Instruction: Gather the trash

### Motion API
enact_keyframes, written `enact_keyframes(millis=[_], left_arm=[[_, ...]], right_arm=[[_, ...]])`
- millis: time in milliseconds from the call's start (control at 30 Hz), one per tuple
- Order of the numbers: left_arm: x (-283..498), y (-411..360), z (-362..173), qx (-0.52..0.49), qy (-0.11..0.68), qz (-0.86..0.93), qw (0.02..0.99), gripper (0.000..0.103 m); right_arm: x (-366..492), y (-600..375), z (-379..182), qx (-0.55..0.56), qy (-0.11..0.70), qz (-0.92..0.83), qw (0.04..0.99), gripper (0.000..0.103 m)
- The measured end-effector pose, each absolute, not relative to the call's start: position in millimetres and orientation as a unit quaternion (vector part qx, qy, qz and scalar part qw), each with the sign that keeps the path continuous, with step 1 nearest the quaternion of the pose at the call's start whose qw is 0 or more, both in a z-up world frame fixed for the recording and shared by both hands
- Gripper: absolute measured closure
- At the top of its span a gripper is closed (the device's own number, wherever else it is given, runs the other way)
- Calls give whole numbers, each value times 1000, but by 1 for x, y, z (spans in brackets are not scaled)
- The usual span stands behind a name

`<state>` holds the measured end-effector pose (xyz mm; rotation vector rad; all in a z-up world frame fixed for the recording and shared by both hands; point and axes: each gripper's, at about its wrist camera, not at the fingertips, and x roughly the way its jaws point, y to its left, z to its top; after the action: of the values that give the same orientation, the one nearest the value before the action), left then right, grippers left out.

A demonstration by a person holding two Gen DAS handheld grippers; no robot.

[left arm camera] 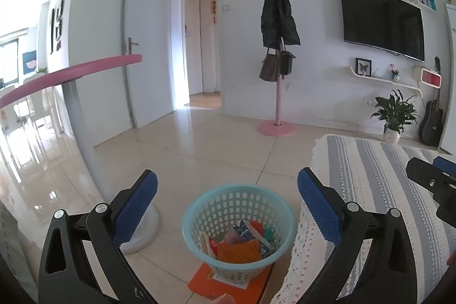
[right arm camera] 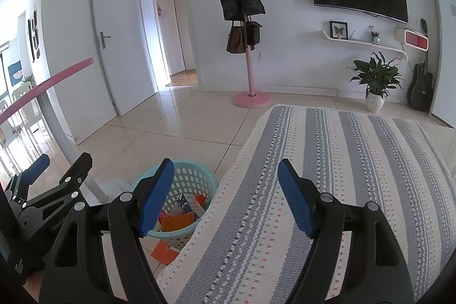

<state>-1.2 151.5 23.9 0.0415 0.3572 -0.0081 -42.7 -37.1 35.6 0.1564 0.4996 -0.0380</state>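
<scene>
On floor: one basket (left arm camera: 238, 227), several wrappers (left arm camera: 239, 242) inside, beside striped cloth (right arm camera: 327, 190)
Under basket: one orange card (left arm camera: 228, 279)
Left gripper (left arm camera: 228, 207): apart, empty
Right gripper (right arm camera: 226, 193): apart, empty

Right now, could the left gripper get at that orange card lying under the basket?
Probably not cleanly. The left gripper is open and empty above it, but the blue basket sits on the orange card, leaving only its edges exposed.
</scene>
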Motion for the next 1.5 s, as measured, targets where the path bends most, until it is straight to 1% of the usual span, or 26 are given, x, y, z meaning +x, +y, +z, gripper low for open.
enact_keyframes(millis=[733,1100,1500], left_arm=[[2,145,18,41,187,-12,981,8],[0,143,21,45,178,-11,983,8],[3,143,22,49,187,-13,981,8]], right_arm=[[-41,-36,29,80,252,-12,964,32],[-45,-34,36,76,245,-16,966,32],[-48,-28,38,68,243,-17,968,32]])
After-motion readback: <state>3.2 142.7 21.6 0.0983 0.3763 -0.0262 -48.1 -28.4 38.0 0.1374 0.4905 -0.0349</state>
